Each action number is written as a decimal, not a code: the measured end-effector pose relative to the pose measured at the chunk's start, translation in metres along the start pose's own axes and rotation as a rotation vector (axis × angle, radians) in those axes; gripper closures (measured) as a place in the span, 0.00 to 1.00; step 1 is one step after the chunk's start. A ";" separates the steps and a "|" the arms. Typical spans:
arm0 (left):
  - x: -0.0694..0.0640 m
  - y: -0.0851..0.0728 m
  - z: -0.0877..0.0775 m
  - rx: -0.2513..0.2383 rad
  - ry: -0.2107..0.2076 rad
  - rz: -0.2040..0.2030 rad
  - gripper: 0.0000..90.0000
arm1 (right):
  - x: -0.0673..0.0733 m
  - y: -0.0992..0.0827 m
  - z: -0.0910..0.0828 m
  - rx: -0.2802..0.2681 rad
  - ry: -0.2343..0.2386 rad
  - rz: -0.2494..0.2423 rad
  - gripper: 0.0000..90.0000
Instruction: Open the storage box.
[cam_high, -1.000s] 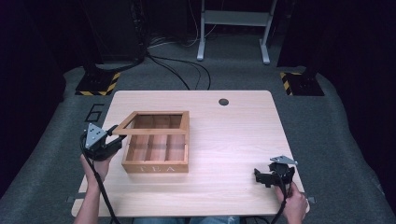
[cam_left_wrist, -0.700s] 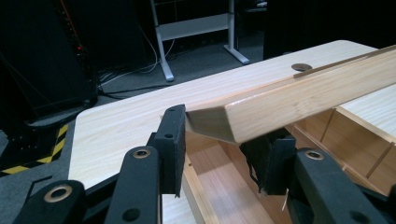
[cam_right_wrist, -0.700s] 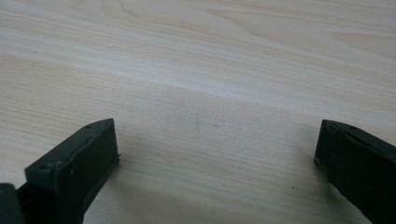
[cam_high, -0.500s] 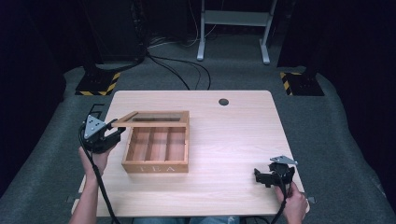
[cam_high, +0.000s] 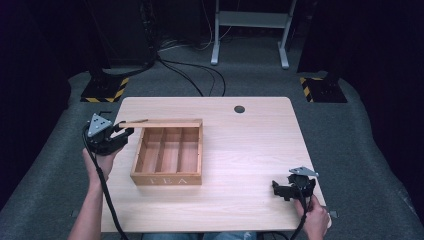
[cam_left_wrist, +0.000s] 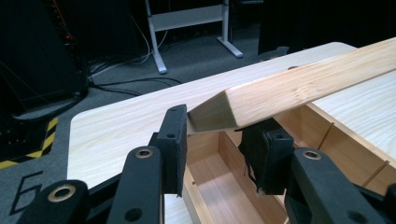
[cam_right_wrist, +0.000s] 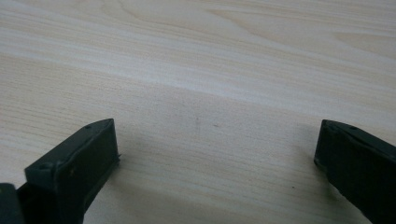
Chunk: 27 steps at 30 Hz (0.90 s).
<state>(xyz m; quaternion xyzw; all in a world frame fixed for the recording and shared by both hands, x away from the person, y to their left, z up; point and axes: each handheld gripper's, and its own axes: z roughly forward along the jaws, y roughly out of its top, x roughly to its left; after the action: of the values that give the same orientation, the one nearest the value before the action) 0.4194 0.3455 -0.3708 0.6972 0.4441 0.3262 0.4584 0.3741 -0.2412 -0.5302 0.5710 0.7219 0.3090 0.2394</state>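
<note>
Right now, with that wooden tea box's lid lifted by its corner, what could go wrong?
1. The left gripper pinches only the corner of the lid, so it could slip free and drop onto the box.
2. The lid stands tilted; pushed further, it might strain where it joins the box, or tip the box.
3. The right gripper rests far off with its jaws apart, so nothing steadies the box on the table.

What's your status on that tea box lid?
Left tool shut on lid corner, lid raised over tea box. Right tool open, resting low on table. Nothing in the way.
</note>
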 end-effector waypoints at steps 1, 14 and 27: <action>0.001 0.002 0.000 0.006 -0.004 0.000 0.68 | 0.000 0.000 0.000 0.000 -0.001 0.001 0.00; 0.012 0.021 0.008 0.029 -0.032 -0.018 0.68 | 0.000 0.000 0.000 0.000 0.000 0.000 0.00; 0.014 0.026 0.011 0.029 -0.029 -0.021 0.69 | 0.000 0.000 0.000 -0.001 0.000 0.002 0.00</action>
<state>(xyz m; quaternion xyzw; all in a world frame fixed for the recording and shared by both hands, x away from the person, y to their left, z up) 0.4423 0.3494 -0.3503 0.7040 0.4493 0.3046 0.4580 0.3741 -0.2411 -0.5303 0.5715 0.7212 0.3095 0.2397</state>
